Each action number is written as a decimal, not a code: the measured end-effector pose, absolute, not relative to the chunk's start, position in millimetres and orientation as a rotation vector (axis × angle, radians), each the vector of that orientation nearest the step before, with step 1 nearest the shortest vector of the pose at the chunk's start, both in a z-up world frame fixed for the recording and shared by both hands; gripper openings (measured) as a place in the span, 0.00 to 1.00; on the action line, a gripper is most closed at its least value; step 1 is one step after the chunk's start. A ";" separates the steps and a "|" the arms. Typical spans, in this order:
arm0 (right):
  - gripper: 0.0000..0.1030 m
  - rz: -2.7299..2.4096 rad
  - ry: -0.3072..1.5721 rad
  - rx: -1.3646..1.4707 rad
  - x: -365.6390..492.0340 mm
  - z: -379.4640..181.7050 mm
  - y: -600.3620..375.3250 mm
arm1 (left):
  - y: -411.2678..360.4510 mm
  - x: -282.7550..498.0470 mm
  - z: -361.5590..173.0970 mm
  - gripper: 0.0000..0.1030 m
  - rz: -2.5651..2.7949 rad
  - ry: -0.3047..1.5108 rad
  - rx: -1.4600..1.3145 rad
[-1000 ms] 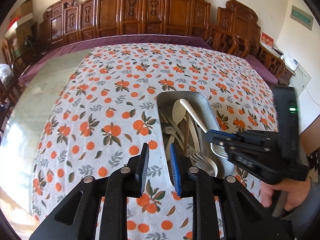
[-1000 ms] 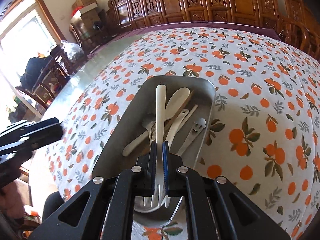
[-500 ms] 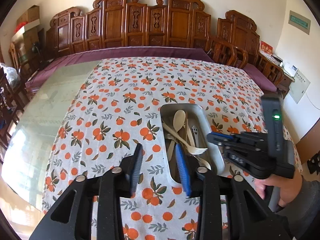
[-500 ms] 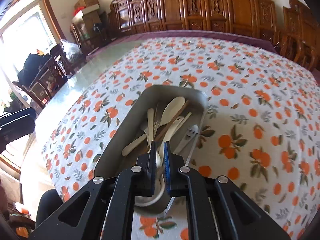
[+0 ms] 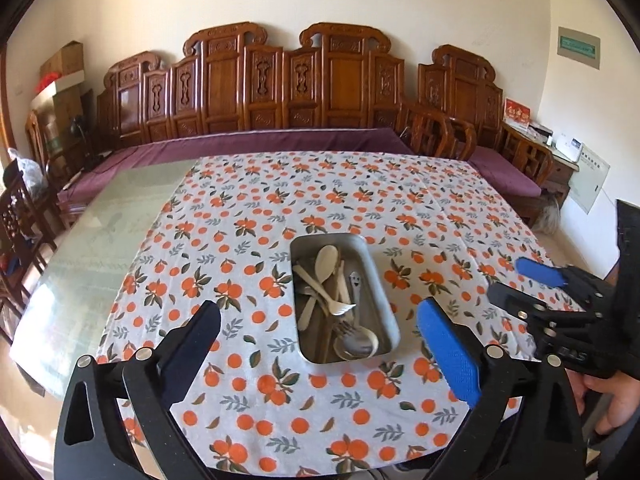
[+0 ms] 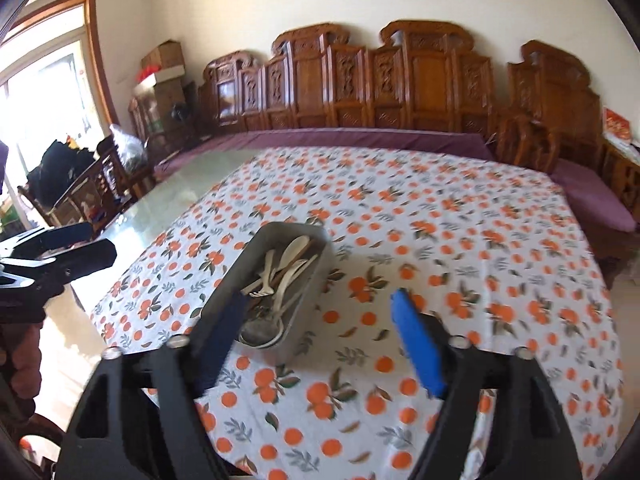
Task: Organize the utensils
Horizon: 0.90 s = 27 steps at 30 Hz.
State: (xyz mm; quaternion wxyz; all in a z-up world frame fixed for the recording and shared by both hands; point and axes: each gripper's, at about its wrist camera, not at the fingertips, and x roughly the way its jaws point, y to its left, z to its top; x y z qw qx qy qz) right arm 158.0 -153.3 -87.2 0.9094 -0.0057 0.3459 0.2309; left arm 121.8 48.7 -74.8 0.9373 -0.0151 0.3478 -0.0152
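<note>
Gaping wide and empty, both grippers' jaws flank a rounded steel tray of pale utensils.

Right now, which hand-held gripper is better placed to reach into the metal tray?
Probably the left hand-held gripper: it is open and the metal tray lies centred between its fingers. The right hand-held gripper, also open, has the tray off-centre, behind one finger.

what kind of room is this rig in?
Likely a home dining or living room: a table under an orange-print tablecloth, carved wooden benches with purple cushions along the wall, and a metal tray of utensils.
</note>
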 end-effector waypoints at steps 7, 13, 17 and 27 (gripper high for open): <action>0.98 0.408 0.641 0.019 119.2 -59.1 -188.6 | 24.8 101.2 -58.3 0.92 -0.051 0.677 -0.015; 0.98 0.375 0.556 0.047 91.7 -23.5 -211.6 | 9.6 82.1 -29.5 0.92 -0.055 0.615 0.010; 0.98 0.365 0.510 0.043 75.6 -0.4 -218.8 | 4.9 69.3 -12.5 0.92 -0.056 0.577 0.007; 0.98 0.341 0.425 0.012 45.5 35.8 -226.4 | -1.3 46.4 1.7 0.92 -0.049 0.541 0.012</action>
